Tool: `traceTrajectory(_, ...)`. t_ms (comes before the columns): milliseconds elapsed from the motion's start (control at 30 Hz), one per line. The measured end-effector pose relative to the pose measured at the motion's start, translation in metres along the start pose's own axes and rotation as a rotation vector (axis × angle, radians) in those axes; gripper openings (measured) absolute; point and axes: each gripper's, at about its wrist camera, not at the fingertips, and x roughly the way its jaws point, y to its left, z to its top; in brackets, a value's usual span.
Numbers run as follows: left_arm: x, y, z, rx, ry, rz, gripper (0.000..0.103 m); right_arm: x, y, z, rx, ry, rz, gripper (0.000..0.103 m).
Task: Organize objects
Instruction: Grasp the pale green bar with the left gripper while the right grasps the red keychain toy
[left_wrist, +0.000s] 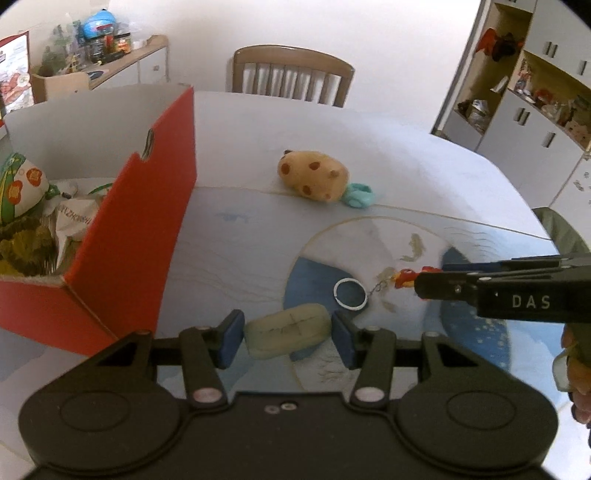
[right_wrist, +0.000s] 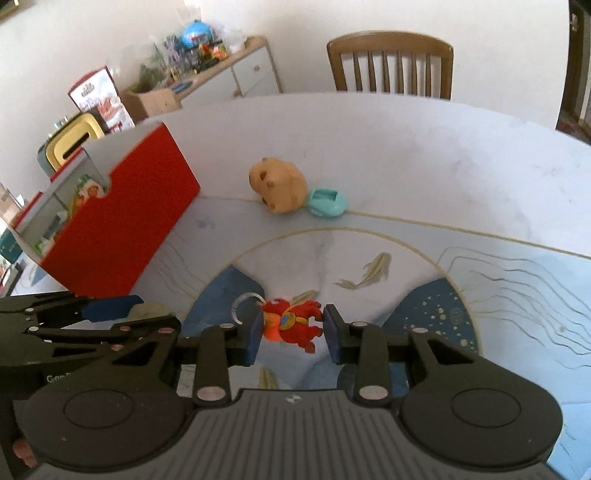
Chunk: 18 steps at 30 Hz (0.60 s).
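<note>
My left gripper (left_wrist: 288, 338) is shut on a pale yellow-green soft block (left_wrist: 288, 328), with a blue pad against each end; the block rests low over the tablecloth. In the right wrist view my right gripper (right_wrist: 293, 338) is shut on a small red and orange keychain figure (right_wrist: 291, 323). Its white key ring (left_wrist: 350, 293) and chain trail on the cloth. The right gripper (left_wrist: 419, 286) reaches in from the right in the left wrist view. A tan spotted plush (left_wrist: 314, 175) and a teal toy (left_wrist: 360, 195) lie further back. An open red box (left_wrist: 140, 236) stands to the left.
The red box holds packets and a green plush. A wooden chair (left_wrist: 291, 74) stands behind the table's far edge. A cluttered sideboard (left_wrist: 122, 62) is at the back left and open shelves (left_wrist: 535, 92) at the right. A person's hand shows at the right edge.
</note>
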Motion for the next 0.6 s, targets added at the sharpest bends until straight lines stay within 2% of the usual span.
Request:
traceTrajectory(167,-0.015,0.002,0.006,-0.02,0.011,-0.078,0.05,-0.021,0.008,0.0,-0.005,-0.047,-0.001,0.033)
traceTrajectory(600,-0.059,0.01,0.032,0.017,-0.03,-0.12,0.05,-0.073,0.038,0.009,-0.005,-0.144,0.008,0.033)
